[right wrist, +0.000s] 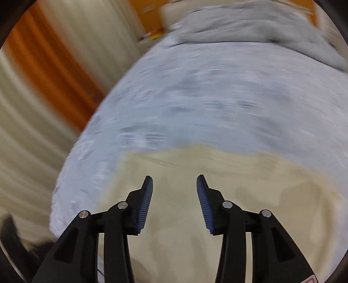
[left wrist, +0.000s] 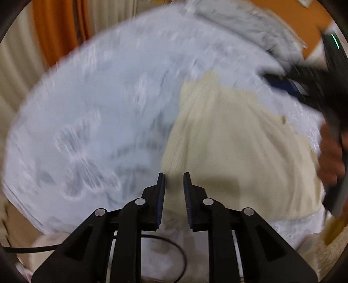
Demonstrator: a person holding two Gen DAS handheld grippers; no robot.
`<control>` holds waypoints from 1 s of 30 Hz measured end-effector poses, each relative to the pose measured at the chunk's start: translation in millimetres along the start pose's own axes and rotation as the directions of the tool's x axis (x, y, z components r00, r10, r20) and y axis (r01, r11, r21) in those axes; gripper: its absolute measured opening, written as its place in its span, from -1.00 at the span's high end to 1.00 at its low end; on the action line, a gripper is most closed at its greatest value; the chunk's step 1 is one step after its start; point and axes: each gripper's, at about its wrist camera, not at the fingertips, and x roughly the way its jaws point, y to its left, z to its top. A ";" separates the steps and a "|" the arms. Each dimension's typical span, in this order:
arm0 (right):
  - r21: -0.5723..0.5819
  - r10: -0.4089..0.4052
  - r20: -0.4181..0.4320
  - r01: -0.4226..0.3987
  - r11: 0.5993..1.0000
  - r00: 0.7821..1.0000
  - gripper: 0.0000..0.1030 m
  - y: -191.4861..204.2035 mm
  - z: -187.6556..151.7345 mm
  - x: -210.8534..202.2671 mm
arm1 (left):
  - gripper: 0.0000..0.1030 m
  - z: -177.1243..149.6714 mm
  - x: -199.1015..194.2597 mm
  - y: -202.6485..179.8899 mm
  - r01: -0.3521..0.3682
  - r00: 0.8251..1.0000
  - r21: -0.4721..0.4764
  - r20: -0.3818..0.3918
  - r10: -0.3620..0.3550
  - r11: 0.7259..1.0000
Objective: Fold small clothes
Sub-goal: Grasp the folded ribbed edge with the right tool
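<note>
A cream ribbed garment [left wrist: 235, 143] lies flat on a white embroidered bedcover [left wrist: 97, 113]. My left gripper [left wrist: 174, 176] hovers over the garment's near left edge, jaws a little apart and empty. In the left wrist view the right gripper [left wrist: 291, 85] and the hand holding it show at the far right, above the garment's right side. In the right wrist view my right gripper [right wrist: 175, 180] is open and empty above the cream garment [right wrist: 184, 217], which fills the lower part of that view. Both views are blurred by motion.
A crumpled grey garment [left wrist: 250, 26] lies at the far end of the bedcover [right wrist: 206, 98], and it also shows in the right wrist view [right wrist: 250, 28]. Beige and orange curtains [right wrist: 43, 87] hang to the left. An orange wooden surface [left wrist: 282, 13] stands behind the bed.
</note>
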 end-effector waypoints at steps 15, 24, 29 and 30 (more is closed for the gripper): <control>0.135 -0.006 -0.228 0.037 0.990 0.974 0.05 -237.1 17.7 -26.2 | 0.09 -82.7 14.1 -359.1 0.559 0.820 0.566 -0.273 -0.502 0.606; -0.149 -0.027 -0.326 -0.023 0.989 0.945 0.82 -196.4 19.9 18.4 | 1.00 -113.5 91.1 -391.7 0.506 0.849 0.436 -0.402 -0.341 0.744; -0.052 0.126 -0.021 -0.127 0.991 0.992 0.83 -206.7 42.8 -67.0 | 1.00 -133.0 64.8 -388.8 0.547 0.830 0.473 -0.413 -0.374 0.691; -0.023 0.115 -0.018 -0.115 0.993 0.993 0.83 -218.0 45.3 -62.1 | 1.00 -136.9 62.2 -391.0 0.550 0.828 0.476 -0.418 -0.374 0.686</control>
